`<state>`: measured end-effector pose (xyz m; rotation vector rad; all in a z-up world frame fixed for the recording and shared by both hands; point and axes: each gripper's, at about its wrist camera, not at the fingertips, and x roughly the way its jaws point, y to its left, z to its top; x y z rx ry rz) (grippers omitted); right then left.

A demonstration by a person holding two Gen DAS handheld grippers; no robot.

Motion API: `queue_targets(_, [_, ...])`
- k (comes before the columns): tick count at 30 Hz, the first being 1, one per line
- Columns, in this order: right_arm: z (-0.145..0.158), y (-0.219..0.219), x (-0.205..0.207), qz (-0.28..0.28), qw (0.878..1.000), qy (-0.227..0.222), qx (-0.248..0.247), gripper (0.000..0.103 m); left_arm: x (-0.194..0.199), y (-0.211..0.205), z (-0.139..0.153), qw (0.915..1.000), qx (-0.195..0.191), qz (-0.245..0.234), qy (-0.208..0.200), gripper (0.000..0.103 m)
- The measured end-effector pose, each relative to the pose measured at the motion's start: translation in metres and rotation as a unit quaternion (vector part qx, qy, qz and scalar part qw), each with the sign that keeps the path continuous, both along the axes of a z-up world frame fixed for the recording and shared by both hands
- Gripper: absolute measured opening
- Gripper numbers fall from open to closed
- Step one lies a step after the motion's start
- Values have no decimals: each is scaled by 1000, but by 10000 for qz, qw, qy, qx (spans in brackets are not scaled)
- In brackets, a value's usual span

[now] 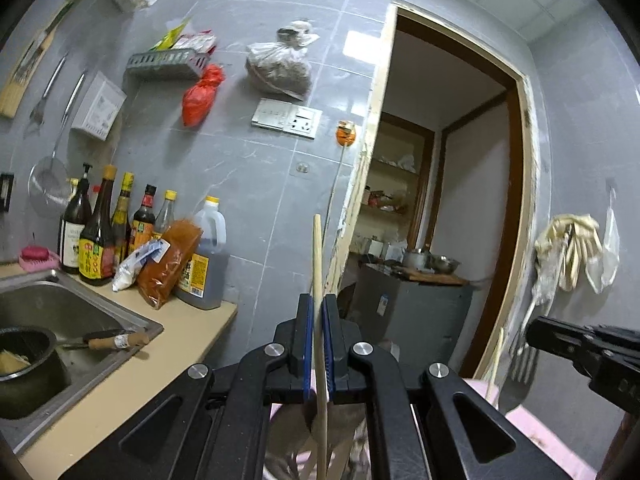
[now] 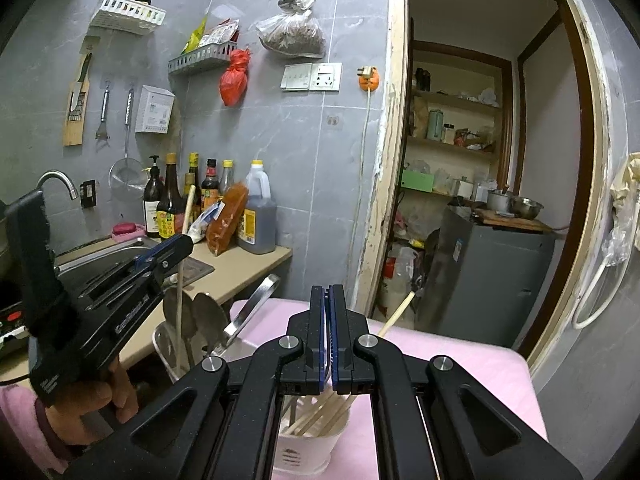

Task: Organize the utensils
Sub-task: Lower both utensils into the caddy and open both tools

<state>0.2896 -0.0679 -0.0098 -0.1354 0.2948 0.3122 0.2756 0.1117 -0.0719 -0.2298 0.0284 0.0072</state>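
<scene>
Standing on a pink surface (image 2: 472, 356), a white holder (image 2: 308, 448) keeps a bundle of pale wooden chopsticks (image 2: 320, 416), 1 of which leans out to the right past the others. Just left of it a second white holder (image 2: 164, 344) carries 2 metal spoons (image 2: 208, 320) and a shiny flat utensil handle that tilts out to the right. The left gripper (image 1: 318, 320) has its blue pads pressed together on 1 wooden chopstick (image 1: 319, 280), which stands nearly upright, its upper end rising above the fingers and its lower end running down toward the utensils beneath. From the right wrist view that same chopstick reaches down among the spoons in the second holder; whether its tip rests inside I cannot tell. Only the left wrist view shows the steel sink (image 1: 60, 312) with a dark pot and a wooden-handled tool in it. Only the right wrist view shows both holders whole, the faucet, and the hand (image 2: 80, 400) with a pink sleeve gripping the left tool's handle. The right gripper (image 2: 329, 320) hangs above the chopstick holder, tipped slightly downward, its pads closed against each other with nothing between them. The left gripper points about level toward the tiled wall.
</scene>
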Motion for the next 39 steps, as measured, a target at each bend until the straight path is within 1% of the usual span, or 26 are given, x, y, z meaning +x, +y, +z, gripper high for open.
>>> queue_targets(3, [-8, 1, 0, -2, 9999, 77, 140, 3, -8, -3, -3, 9998, 150, -37, 80, 5])
queue_targets(6, [-16, 3, -1, -6, 9997, 174, 199, 3, -12, -5, -7, 9993, 235, -99, 261, 5])
queue_targets(8, [-19, 2, -4, -19, 9995, 147, 286, 4, -15, -6, -10, 9986, 298, -150, 401, 5])
queue_targets(11, [-20, 0, -5, -40, 9990, 194, 393, 4, -17, -8, -15, 9958, 416, -292, 763, 5])
queue_targets(13, [-19, -3, -4, -15, 9983, 271, 507, 4, -17, -8, -16, 9929, 404, -439, 1030, 5])
queue_targets(14, [-19, -5, -4, 9, 9979, 319, 569, 5, -17, -7, -17, 9922, 380, -493, 1082, 5])
queue_targets(15, [-19, -6, -4, 23, 9974, 359, 621, 5, -17, -6, -16, 9903, 317, -652, 1188, 5])
queue_targets(16, [-19, -9, -3, 46, 9967, 417, 697, 5, -16, -5, -15, 9884, 304, -702, 1312, 5])
queue_targets(18, [-19, -14, -2, 77, 9945, 564, 880, 5, -16, -4, -13, 9862, 259, -799, 1427, 6])
queue_targets(20, [-19, -18, -1, 56, 9930, 640, 994, 10, -15, -2, -11, 9837, 186, -880, 1555, 7])
queue_targets(21, [-19, -20, -1, 53, 9920, 669, 1067, 17, -16, -2, -8, 9820, 137, -924, 1639, 10])
queue_targets(22, [-18, -23, -2, 34, 9910, 688, 1152, 24, -16, -1, -7, 9809, 101, -953, 1693, 20])
queue_targets(23, [-16, -26, -4, 14, 9902, 684, 1216, 26, -19, 0, -4, 9799, 38, -971, 1740, 26])
queue_targets(24, [-14, -29, -6, -3, 9899, 673, 1252, 26, -21, 1, -2, 9800, -20, -968, 1738, 36])
queue_targets(25, [-12, -30, -8, -22, 9899, 657, 1255, 26, -23, 2, 0, 9802, -83, -964, 1726, 38])
queue_targets(27, [-8, -34, -13, -81, 9903, 614, 1243, 26, -29, 3, 8, 9803, -157, -916, 1740, 38])
queue_targets(30, [-1, -42, -23, -205, 9901, 573, 1269, 27, -33, -1, 19, 9797, -92, -887, 1798, 39])
queue_targets(32, [4, -49, -29, -295, 9894, 562, 1304, 32, -38, -4, 27, 9794, -36, -913, 1802, 43])
queue_targets(34, [8, -56, -37, -401, 9886, 547, 1347, 38, -42, -8, 34, 9790, 12, -948, 1807, 51])
queue_targets(37, [13, -70, -50, -546, 9874, 549, 1383, 43, -53, -15, 46, 9781, 80, -987, 1832, 55])
queue_targets(39, [16, -78, -58, -619, 9871, 536, 1376, 47, -58, -20, 52, 9774, 111, -978, 1872, 62])
